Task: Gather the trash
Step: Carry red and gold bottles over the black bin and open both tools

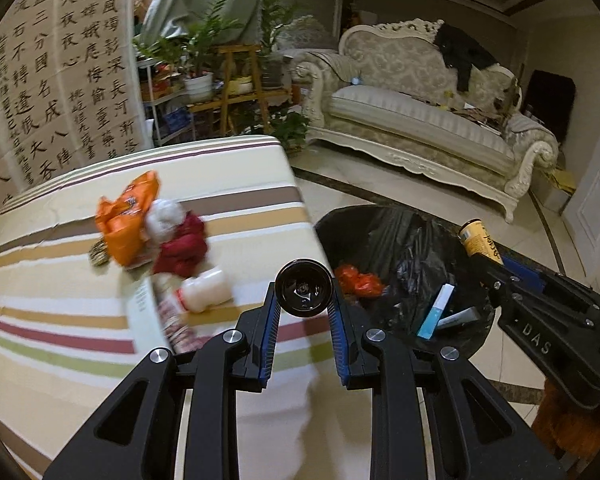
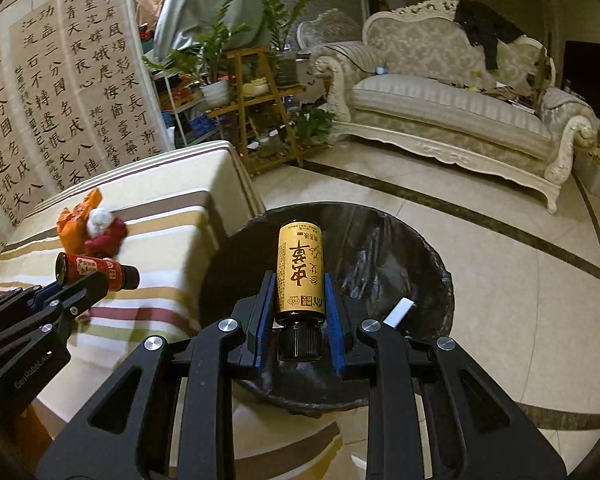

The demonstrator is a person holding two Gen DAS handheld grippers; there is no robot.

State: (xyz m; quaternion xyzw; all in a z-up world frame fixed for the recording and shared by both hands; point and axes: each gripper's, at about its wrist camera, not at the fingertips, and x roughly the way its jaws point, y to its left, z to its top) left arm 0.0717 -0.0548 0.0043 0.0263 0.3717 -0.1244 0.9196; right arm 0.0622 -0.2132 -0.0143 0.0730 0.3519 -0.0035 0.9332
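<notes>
My left gripper (image 1: 304,292) is shut on a small red bottle (image 1: 304,289), seen end-on here and from the side in the right wrist view (image 2: 96,270); it hangs over the table's right edge beside the bin. My right gripper (image 2: 300,292) is shut on a yellow bottle (image 2: 300,266) with a black cap, held over the black-lined trash bin (image 2: 440,280). The yellow bottle (image 1: 478,240) also shows over the bin's far right rim (image 1: 328,216). More trash lies on the table: an orange bag (image 1: 126,216), a red wrapper (image 1: 182,246), white crumpled pieces (image 1: 206,290).
The striped tablecloth (image 1: 60,320) covers the table at left. The bin holds red wrappers (image 1: 358,280) and small boxes (image 1: 436,310). A cream sofa (image 1: 420,116), plant shelves (image 1: 236,80) and a calligraphy screen (image 1: 52,80) stand behind on tiled floor.
</notes>
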